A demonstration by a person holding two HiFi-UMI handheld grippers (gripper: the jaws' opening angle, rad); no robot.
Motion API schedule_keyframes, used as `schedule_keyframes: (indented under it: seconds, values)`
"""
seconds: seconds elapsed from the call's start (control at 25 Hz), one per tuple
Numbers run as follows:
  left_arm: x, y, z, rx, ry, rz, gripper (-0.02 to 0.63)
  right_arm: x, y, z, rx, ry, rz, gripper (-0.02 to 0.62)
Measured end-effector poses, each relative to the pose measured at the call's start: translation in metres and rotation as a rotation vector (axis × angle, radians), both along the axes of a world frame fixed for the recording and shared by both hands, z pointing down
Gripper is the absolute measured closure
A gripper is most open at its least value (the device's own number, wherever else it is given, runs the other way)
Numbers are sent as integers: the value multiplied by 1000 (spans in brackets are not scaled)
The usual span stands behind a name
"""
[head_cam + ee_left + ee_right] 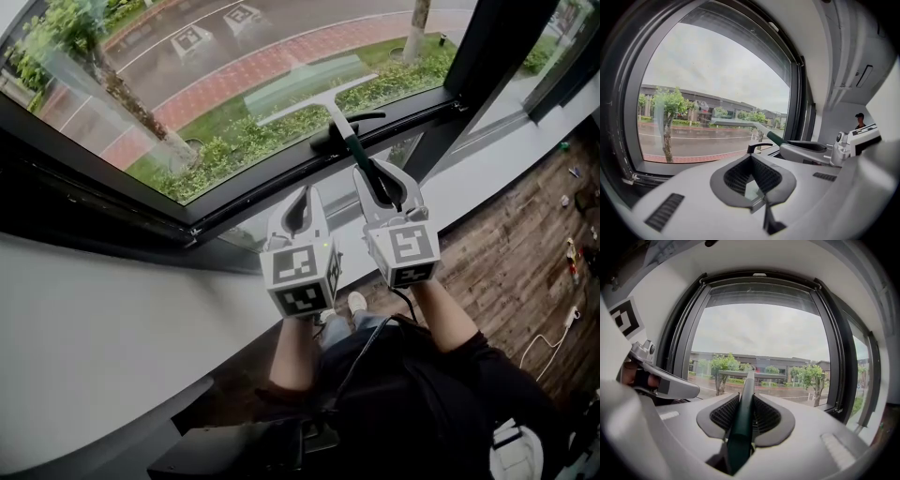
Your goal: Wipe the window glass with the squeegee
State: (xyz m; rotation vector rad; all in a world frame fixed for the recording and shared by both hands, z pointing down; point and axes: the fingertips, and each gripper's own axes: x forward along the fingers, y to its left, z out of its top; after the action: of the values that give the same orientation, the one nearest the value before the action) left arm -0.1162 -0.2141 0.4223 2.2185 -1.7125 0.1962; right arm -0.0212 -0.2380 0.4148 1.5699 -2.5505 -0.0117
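**A:** Head view first: where is the squeegee (302,95)?

**B:** Its blade lies across the window glass (234,66), low on the pane and just above the black window handle (342,131). The green grip slants back from the blade into the right gripper (380,180).

**A:** Does the right gripper view agree?

**B:** Yes. The right gripper (746,411) is clamped on the squeegee (742,427), one jaw on each side of the dark green grip. The blade shows as a pale bar level across the window glass (764,333).

**A:** And the left gripper (300,212)?

**B:** It sits just beside the right one, over the white sill (94,319), apart from the tool. In the left gripper view the left gripper (752,180) has its jaws drawn together with nothing between them. The squeegee (736,123) shows ahead and to the right, against the window glass (717,84)
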Motion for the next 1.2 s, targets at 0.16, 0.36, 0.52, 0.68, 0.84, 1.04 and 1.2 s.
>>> schedule_keyframes:
  seconds: [0.16, 0.36, 0.52, 0.68, 0.84, 1.04, 1.2]
  values:
    - [1, 1, 3, -6, -1, 7, 606, 0, 0, 5, -14, 1, 2, 500]
    - [2, 2, 9, -22, -1, 7, 606, 2, 0, 15, -36, 9, 4, 500]
    - [3, 2, 10, -23, 1, 7, 606, 2, -1, 18, -39, 7, 4, 500]
    - [2, 4, 17, -41, -3, 7, 606, 3, -1, 25, -53, 10, 5, 500]
    - [4, 4, 15, -49, 6, 3, 606, 5, -2, 32, -79, 17, 7, 500]
    - [2, 4, 19, -55, 1, 3, 606, 6, -3, 42, -110, 20, 11, 500]
    - [2, 5, 20, -63, -5, 2, 606, 8, -4, 45, -119, 22, 11, 500]
